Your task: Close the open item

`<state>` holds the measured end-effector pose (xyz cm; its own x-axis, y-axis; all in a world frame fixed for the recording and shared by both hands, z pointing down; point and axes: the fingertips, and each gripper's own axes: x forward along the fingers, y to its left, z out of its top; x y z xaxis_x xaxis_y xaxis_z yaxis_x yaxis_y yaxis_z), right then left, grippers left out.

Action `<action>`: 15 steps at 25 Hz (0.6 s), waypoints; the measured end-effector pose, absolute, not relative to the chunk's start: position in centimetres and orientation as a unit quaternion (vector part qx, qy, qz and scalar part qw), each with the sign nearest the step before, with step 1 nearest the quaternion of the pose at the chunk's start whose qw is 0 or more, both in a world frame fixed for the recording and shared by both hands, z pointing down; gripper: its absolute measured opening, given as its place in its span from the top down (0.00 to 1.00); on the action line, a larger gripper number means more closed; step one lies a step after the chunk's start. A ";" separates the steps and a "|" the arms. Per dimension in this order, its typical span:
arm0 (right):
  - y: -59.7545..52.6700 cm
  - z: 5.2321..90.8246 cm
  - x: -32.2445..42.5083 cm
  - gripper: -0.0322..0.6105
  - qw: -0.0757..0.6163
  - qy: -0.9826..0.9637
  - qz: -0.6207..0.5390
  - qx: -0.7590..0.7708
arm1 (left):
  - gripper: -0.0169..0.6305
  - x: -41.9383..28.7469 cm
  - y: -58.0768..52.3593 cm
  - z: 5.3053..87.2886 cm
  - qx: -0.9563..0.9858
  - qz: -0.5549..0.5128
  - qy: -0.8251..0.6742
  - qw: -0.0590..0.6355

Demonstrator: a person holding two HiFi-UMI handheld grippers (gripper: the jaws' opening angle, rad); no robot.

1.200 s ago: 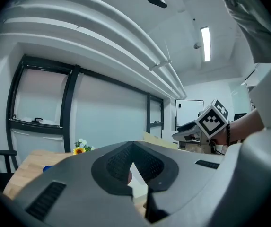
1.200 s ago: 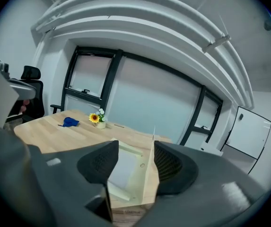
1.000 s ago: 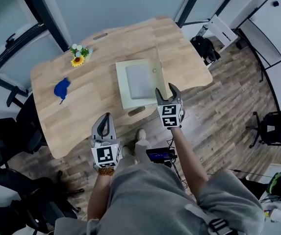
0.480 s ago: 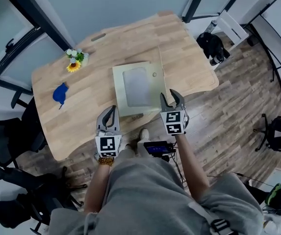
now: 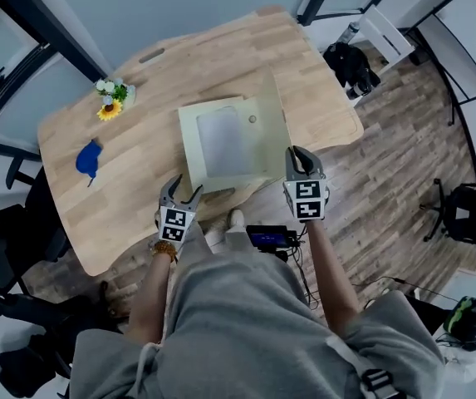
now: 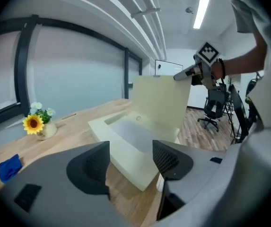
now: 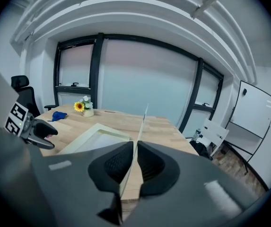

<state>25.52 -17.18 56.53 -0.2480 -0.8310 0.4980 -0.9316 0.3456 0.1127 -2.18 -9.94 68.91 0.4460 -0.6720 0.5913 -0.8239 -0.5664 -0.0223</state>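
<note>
- Right gripper [image 7: 135,157]: the jaws have just been closing and now pinch the near edge of the lid [image 7: 143,119], which runs edge-on straight ahead between the pads.
- Left gripper [image 6: 131,157]: the jaws have just been opening and stand apart with nothing between them.
- The base [image 6: 126,148] of the cream hinged box [image 5: 221,144] lies just ahead of and below the left gripper, on the counter [image 5: 213,61]. The lid stands near upright along the side of the base nearest the right gripper.
- Step in hand, as judged: swing the lid down onto the base.
- Move the right gripper in an arc about the hinge line. A straight pull toward the body would probably slide the light box across the counter.
- Keep the pinch shallow, so the pads can clear the rim before the lid seats.
- If the base shifts, steady its near corner with the left gripper, and keep that gripper's jaws out of the lid's path.
- The sunflower pot [image 6: 39,126] and the blue cloth [image 6: 10,167] lie well to the left of the left gripper, clear of the swing.
</note>
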 end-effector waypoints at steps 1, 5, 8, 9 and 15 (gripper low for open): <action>-17.2 56.8 26.0 0.89 0.244 -0.778 0.112 0.569 | 0.54 -1.9 -9.8 70.2 0.846 0.293 -0.424 0.135; -17.4 57.4 27.7 0.92 0.233 -0.761 0.160 0.584 | 0.50 -0.8 -9.1 74.2 0.860 0.342 -0.353 0.135; -17.7 57.8 28.2 0.92 0.234 -0.759 0.180 0.580 | 0.49 -0.7 -9.2 75.8 0.855 0.370 -0.335 0.142; -17.8 57.9 28.3 0.92 0.235 -0.759 0.184 0.579 | 0.48 -0.5 -9.3 75.9 0.858 0.369 -0.329 0.142; -18.3 59.2 29.0 0.89 0.279 -0.747 0.177 0.576 | 0.48 1.7 -8.7 75.7 0.879 0.371 -0.267 0.131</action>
<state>28.97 -18.30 59.16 -0.1797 -0.7623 0.6218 -0.9603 0.2729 0.0570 1.66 -8.71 75.72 0.5812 -0.3726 0.7235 -0.5678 -0.8225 0.0325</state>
